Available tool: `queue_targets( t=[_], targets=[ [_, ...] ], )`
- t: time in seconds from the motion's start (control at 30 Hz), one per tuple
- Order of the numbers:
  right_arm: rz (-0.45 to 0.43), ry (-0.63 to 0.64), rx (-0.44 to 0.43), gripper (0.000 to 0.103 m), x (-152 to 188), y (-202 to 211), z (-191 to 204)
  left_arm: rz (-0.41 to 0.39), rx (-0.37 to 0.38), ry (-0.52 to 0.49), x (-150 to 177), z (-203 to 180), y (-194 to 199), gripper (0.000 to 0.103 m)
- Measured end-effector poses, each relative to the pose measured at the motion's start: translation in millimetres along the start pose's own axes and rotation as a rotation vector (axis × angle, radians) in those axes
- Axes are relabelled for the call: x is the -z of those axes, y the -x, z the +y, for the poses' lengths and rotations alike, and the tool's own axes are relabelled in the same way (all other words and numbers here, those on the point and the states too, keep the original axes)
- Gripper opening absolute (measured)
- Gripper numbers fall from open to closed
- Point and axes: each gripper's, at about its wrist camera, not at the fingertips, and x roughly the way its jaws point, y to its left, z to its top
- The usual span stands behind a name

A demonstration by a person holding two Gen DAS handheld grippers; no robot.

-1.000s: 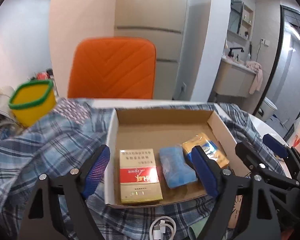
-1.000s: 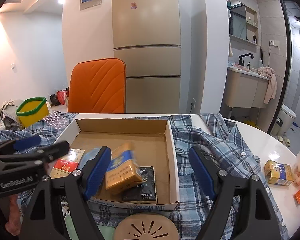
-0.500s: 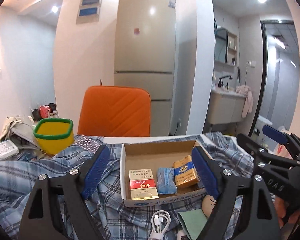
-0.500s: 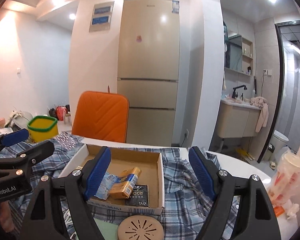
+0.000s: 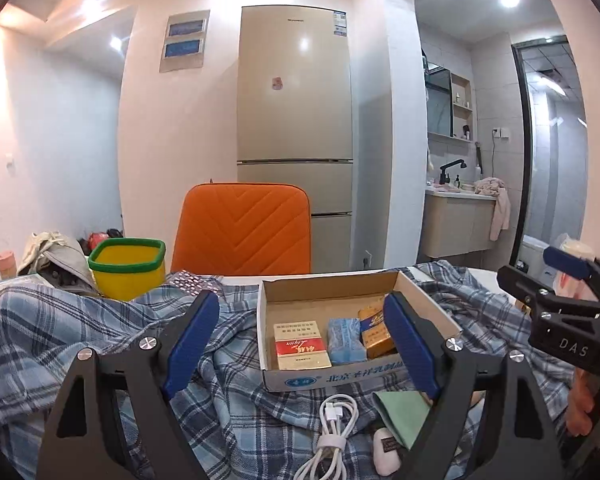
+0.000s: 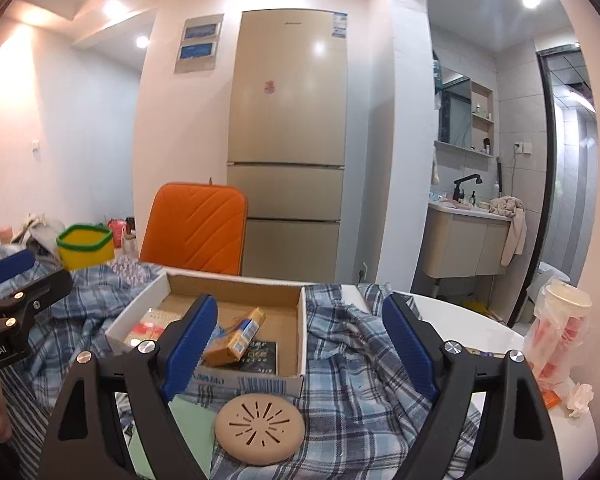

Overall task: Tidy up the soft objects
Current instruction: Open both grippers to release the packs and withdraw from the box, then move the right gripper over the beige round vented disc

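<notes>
Four small packs are being kept in the shallow cardboard box on the crumpled plaid shirt covering the worktop; the soft shirt is judged unsorted. Nothing is being held by the left gripper, jaws wide; the right gripper's jaws have just been opening, empty.

Legible marks: "DAS" on my right gripper; "Robot.AI" on my left gripper; "北京" on the cardboard box front; "Liqun" on the red-and-white pack.
</notes>
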Motion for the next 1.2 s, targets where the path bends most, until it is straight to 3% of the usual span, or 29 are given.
queue_targets(
  t=[0.1, 0.13, 0.17, 0.33, 0.7, 0.9, 1.2],
  targets=[
    [0.0, -0.001, -0.004, 0.091, 0.9, -1.1, 1.6, -0.003, 0.001, -0.006, 3.2, -1.5, 2.1, 0.092],
    [-0.002, -0.003, -0.006, 0.097, 1.1, -1.0, 2.1, -0.01, -0.008, -0.006, 3.4, -1.7, 3.3, 0.102],
    [-0.002, -0.003, -0.006, 0.103, 0.4, -1.8, 1.4, -0.021, -0.019, -0.007, 3.6, -2.2, 5.2, 0.103],
    [-0.02, 0.013, -0.012, 0.103, 0.6, 1.4, 7.8, -0.085, -0.037, -0.027, 5.1, -6.7, 18.9, 0.103],
    [-0.035, 0.028, -0.011, 0.103, -0.9, 7.2, 9.8, -0.063, -0.012, -0.02, 5.9, -6.4, 15.6, 0.103],
    [-0.032, 0.023, -0.024, 0.103, -1.2, 7.0, 9.1, -0.101, -0.014, -0.034, 6.8, -9.3, 23.2, 0.103],
    [-0.039, 0.01, -0.045, 0.103, -4.7, 8.7, 6.0, -0.092, -0.016, -0.02, 6.8, -6.8, 21.4, 0.103]
  ],
)
